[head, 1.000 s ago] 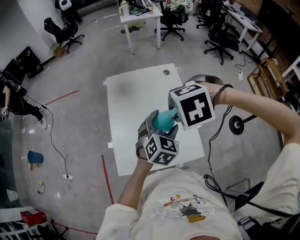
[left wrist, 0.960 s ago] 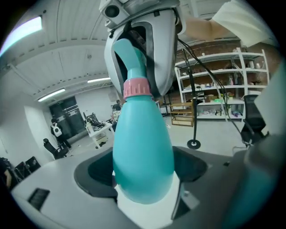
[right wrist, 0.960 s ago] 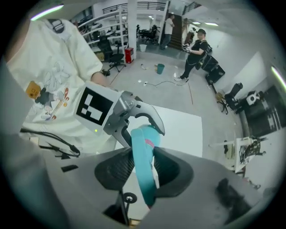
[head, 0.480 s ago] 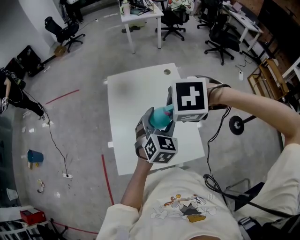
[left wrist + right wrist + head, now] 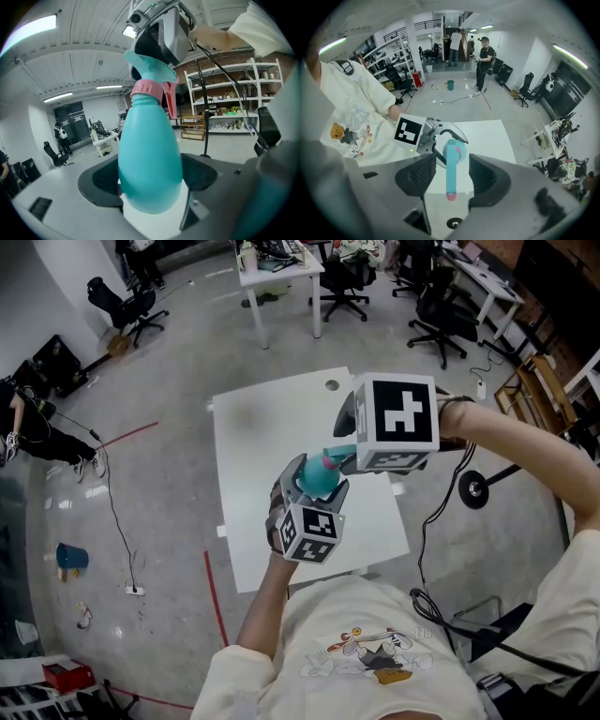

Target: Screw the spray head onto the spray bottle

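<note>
Teal plastic fills the left gripper (image 5: pixel 152 177): its two jaws are clamped on the lower body of the spray bottle (image 5: pixel 149 140), which stands upright and is held in the air above the white table (image 5: pixel 267 432). The spray head (image 5: pixel 150 63) sits on the bottle's neck, with its pink collar (image 5: pixel 146 89) at the join; how far it is threaded on cannot be told.

Directly over it hangs the right gripper (image 5: pixel 451 177), pointing steeply down. Its jaws have just been opening and now stand wide apart. The spray head lies between them, seen from above as a teal bar with a pink nozzle tip (image 5: pixel 450 196), but with a gap on each side and neither pad pressing on it.

The left forearm (image 5: pixel 267 592) rises from the person's chest, and its marker cube (image 5: pixel 309 533) faces the head camera. The right forearm (image 5: pixel 525 442) reaches in from the right side, bent at the wrist, its larger marker cube (image 5: pixel 396 423) turned upward above the bottle.
</note>
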